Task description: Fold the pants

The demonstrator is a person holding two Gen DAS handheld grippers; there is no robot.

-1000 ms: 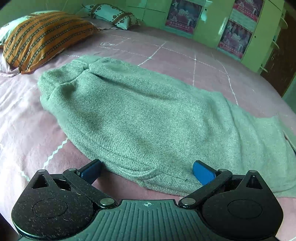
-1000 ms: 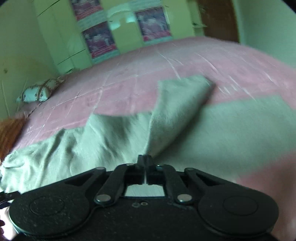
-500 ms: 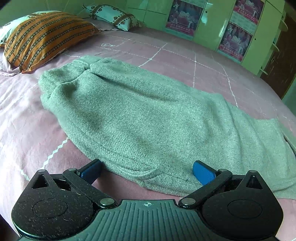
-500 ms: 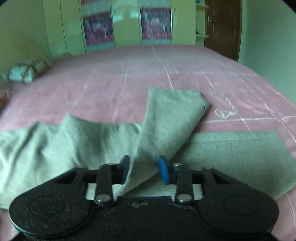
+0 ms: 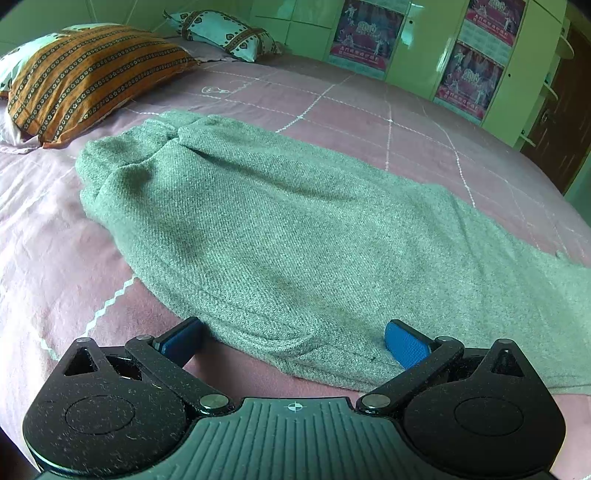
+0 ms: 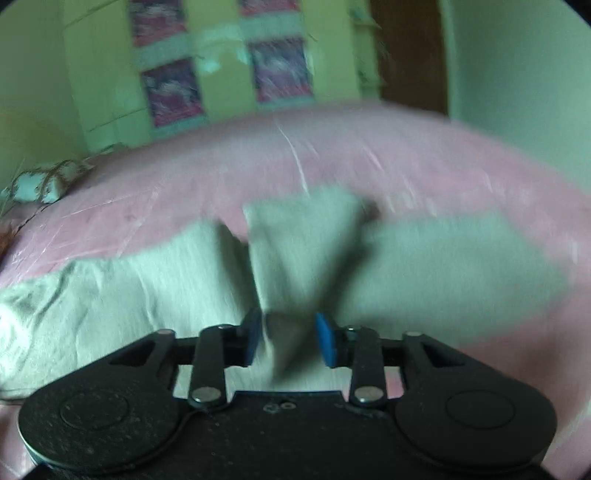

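Grey-green knit pants (image 5: 295, 229) lie spread across the pink bedsheet (image 5: 55, 258), waist end toward the pillows. My left gripper (image 5: 293, 345) is open and low over the near edge of the pants, its blue pads (image 5: 406, 349) wide apart with the hem between them, not pressed. In the blurred right wrist view, one pant leg (image 6: 303, 251) is folded over toward the far side. Its near fold stands between the pads of my right gripper (image 6: 289, 339), whose jaws are opening. There is a gap on the right pad's side.
An orange striped pillow (image 5: 85, 85) and a white patterned pillow (image 5: 225, 29) sit at the head of the bed. A green wardrobe with posters (image 5: 417, 44) stands behind the bed. A brown door (image 6: 406, 55) is at the far right.
My right gripper was shut on the pant leg; its jaws have now parted and it has rolled and lifted slightly. The left gripper and the pants under it have not moved.
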